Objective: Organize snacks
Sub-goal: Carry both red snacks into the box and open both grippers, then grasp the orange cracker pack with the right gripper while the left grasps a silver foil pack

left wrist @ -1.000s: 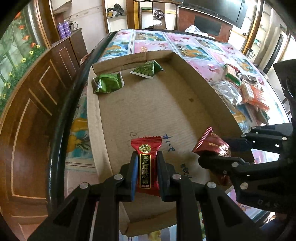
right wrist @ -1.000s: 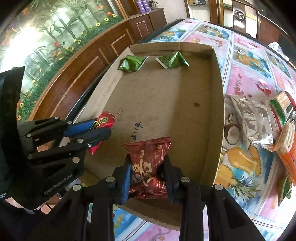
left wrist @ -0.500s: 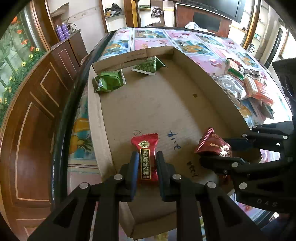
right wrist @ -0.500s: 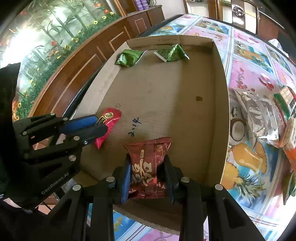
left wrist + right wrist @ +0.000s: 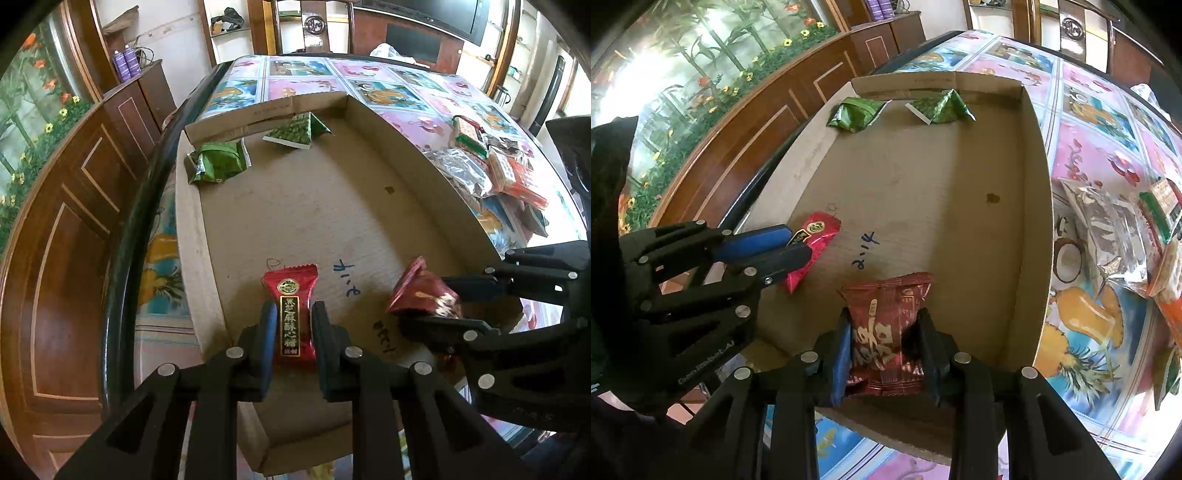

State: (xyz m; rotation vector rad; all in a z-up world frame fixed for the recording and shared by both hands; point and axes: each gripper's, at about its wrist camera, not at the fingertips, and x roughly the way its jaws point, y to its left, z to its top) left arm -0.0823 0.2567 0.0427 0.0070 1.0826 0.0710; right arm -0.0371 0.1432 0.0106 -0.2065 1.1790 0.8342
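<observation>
The slim bright-red candy bar wrapper (image 5: 291, 314) now sits lower and deeper in the shallow brown cardboard box (image 5: 192, 236) than a second ago, near the floor at the box's 7 o'clock corner. The left gripper (image 5: 291, 328) stays clenched on its lower half. At its 3 o'clock, the right gripper (image 5: 884, 343) keeps pinching the wider dark-red crinkled snack packet (image 5: 886, 325). Two green foil pouches (image 5: 218, 162) lie at 12 o'clock, against the far wall.

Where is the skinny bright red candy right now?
The bright red candy is pinched in the left gripper, low over the cardboard box near its left wall, beside the dark red snack.
</observation>
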